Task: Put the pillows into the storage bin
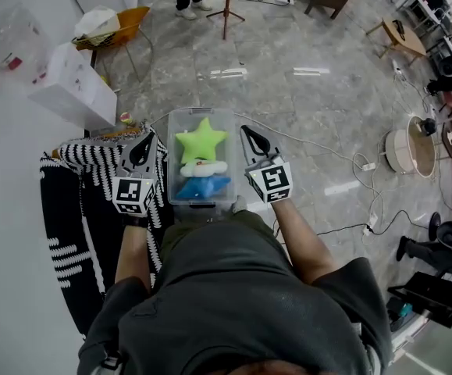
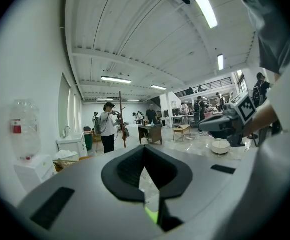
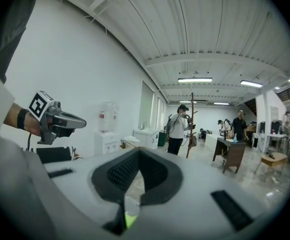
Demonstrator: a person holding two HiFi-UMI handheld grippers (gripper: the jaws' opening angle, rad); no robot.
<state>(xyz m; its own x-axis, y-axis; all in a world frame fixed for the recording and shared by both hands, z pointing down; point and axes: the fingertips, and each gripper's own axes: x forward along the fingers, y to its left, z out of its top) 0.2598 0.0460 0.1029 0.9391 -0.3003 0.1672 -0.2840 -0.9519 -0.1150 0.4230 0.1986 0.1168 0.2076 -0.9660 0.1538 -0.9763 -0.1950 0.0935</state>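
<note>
Seen from above, a person stands over a clear plastic storage bin (image 1: 172, 156) that appears to rest on the grey marbled floor (image 1: 304, 108) right at their feet. The bin holds three pillows stacked along its length: a bright green star pillow (image 1: 201, 141) at the far end, a small white pillow (image 1: 204, 168) in the middle, and a blue pillow (image 1: 202, 187) nearest the person. The left tongs (image 1: 146, 139) hover just beside the bin's left wall and the right tongs (image 1: 249, 135) just beside its right wall, both pointing forward and nearly level. Each gripper's own view shows its tongs pressed together with nothing pinched between them, only a thin sliver of bright green showing through the slit below, probably the star pillow. To the left of the bin lies a black-and-white striped cloth (image 1: 85, 209) over a low piece of furniture, with no pillow visible on it. Farther off, a white cabinet (image 1: 65, 88) stands against the wall, and other people stand deeper in the room. Judging by this, the loading step looks done or nearly done, since every pillow in sight already sits inside the bin. The next move probably calls for checking around the striped cloth for any pillow left out, or pressing the star pillow down so that it sits below the rim.
</note>
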